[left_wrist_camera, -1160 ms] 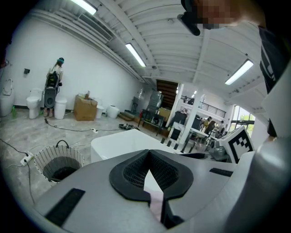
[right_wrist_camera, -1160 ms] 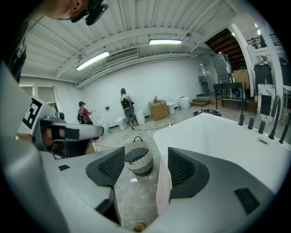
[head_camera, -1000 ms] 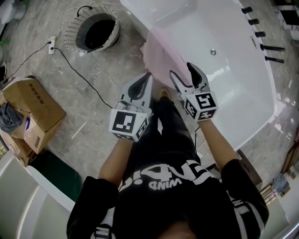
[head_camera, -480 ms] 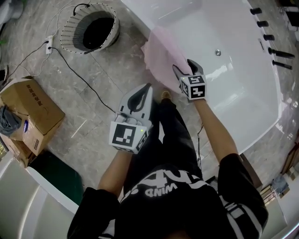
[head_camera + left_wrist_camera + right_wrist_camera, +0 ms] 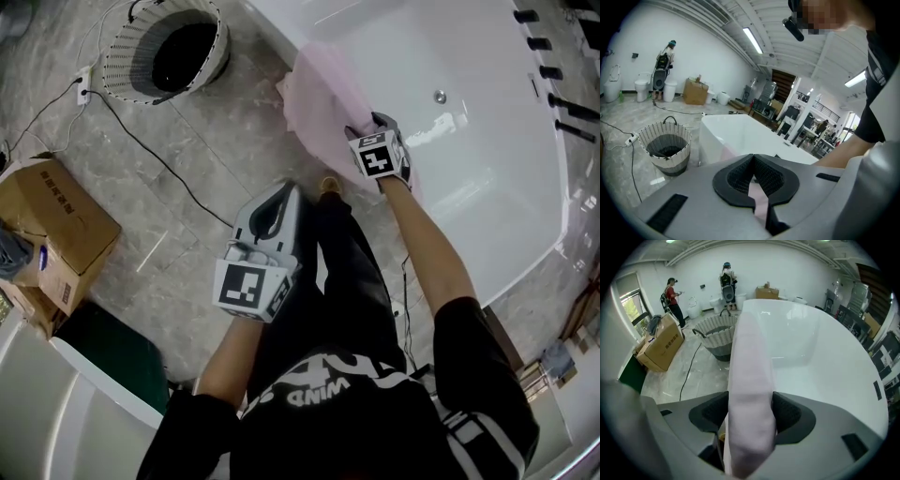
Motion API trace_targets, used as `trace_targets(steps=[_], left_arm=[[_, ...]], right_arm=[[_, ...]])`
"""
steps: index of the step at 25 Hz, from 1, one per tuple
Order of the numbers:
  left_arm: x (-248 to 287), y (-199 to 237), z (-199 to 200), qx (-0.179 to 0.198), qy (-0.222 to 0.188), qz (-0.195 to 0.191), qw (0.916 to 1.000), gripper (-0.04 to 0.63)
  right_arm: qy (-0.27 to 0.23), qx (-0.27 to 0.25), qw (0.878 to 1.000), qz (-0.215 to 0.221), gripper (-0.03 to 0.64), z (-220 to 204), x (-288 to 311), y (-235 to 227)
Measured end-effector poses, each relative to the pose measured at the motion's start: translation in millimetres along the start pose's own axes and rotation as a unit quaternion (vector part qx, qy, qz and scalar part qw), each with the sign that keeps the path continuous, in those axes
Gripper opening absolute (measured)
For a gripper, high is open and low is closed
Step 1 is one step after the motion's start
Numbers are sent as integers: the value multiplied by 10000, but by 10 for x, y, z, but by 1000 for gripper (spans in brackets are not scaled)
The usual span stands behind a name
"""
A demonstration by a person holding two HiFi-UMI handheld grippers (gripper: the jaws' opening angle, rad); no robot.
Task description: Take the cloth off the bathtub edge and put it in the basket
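Observation:
A pale pink cloth [image 5: 323,98] hangs over the near rim of the white bathtub [image 5: 487,187]. My right gripper [image 5: 368,129] sits on the cloth's lower end. In the right gripper view the cloth [image 5: 750,362] fills the gap between both pads, so the right gripper [image 5: 750,413] is shut on it. My left gripper [image 5: 284,197] hovers over the floor, short of the tub, with its jaws shut and nothing held; the left gripper [image 5: 752,161] view shows the pads touching. The round woven basket [image 5: 169,52] stands on the floor to the left of the tub; the basket [image 5: 665,145] looks dark inside.
A black cable [image 5: 159,155] runs across the marble floor from a power strip [image 5: 82,80] near the basket. Cardboard boxes [image 5: 52,225] stand at the left. Black taps [image 5: 553,70] line the tub's far side. Two people [image 5: 672,298] stand far off.
My right gripper moved forward onto the cloth and its jaws went from wide open to closed on it. The left gripper drew back slightly and stays shut.

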State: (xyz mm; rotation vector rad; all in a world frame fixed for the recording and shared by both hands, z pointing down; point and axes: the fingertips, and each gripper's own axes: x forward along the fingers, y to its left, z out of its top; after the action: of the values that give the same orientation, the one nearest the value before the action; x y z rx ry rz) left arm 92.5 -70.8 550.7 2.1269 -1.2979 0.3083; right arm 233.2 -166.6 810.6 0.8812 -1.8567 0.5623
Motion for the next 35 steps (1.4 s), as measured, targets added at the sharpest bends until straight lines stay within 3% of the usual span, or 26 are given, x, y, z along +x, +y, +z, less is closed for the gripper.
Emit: trace_targets(steps=[7,17,22,23,24,29,35], left_arm=[[10,86,-19,-109,9,68,9999,14],[-60,73,115,-114,-85,49,9999,14],[-92,-20,239,-151,-122,8,9998,14],[-109,-47,269,-143,-127,-7,9998,14],[-130,-65,299,-117,-136,-15,9998,14],[-283,-112,436,-5,-212,42,9998,14],[-522,-230,693,129,-453,74,9989,14]], right_arm=[[589,-113,9980,-215,236,-116,115,-80],[143,-338,9993,-112,185,45,-223,-18],[-181,-10,9998,-112,145,80,-509,-30],[-294,105,9995,-95,39,94,-578,-36],[-392,230,9989,-74,15,112,-633,-38],[-676,358,9971,-25,15,264,-922,13],[-1376,207,9903,-22,15,734,-1660,10]])
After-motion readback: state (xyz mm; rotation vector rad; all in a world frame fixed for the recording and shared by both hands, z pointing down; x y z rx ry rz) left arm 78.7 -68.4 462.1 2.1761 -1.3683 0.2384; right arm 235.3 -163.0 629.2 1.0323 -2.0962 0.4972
